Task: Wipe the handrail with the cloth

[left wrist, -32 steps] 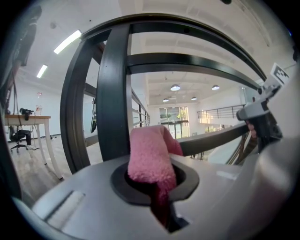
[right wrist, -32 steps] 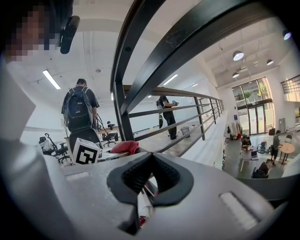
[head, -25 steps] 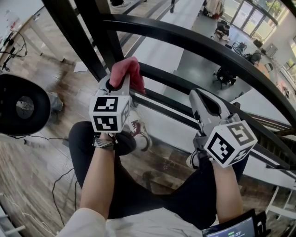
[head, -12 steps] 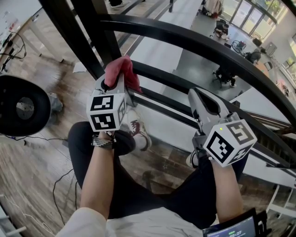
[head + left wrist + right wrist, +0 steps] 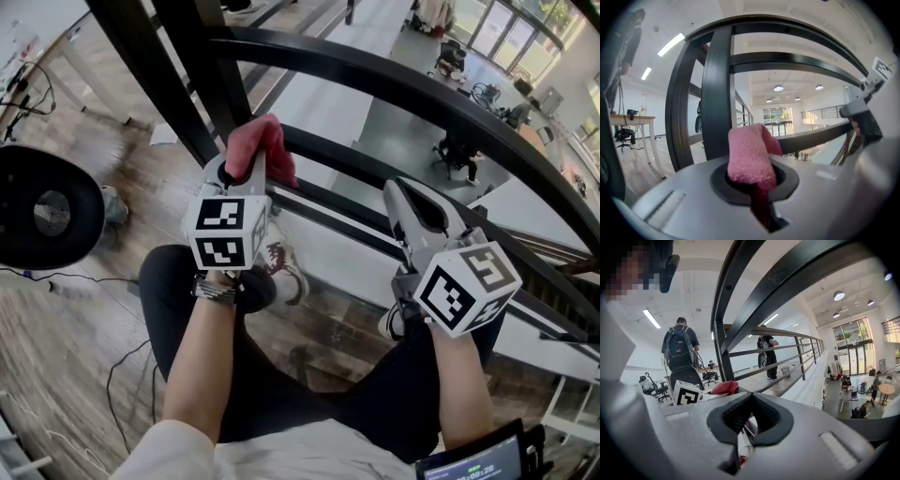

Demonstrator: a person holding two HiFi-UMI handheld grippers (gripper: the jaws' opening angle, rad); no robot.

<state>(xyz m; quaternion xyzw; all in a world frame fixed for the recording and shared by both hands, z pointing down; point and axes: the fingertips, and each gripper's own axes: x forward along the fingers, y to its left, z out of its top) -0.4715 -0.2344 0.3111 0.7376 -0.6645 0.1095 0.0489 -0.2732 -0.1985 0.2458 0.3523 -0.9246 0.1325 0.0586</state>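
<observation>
Your left gripper (image 5: 246, 169), clamped tight on the pink cloth (image 5: 259, 139), has slid slightly right since a moment ago, keeping the cloth pressed against the black handrail (image 5: 361, 162), while your right gripper (image 5: 403, 199) stays closed and empty, farther right.

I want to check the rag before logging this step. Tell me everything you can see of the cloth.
The cloth is pink and fluffy, like terry towelling. It is bunched and folded over, with its lower part pinched in the shut jaws of the left gripper and its rounded fold standing up past them. In the head view it overlaps the black rail, but whether it touches the rail cannot be told.
</observation>
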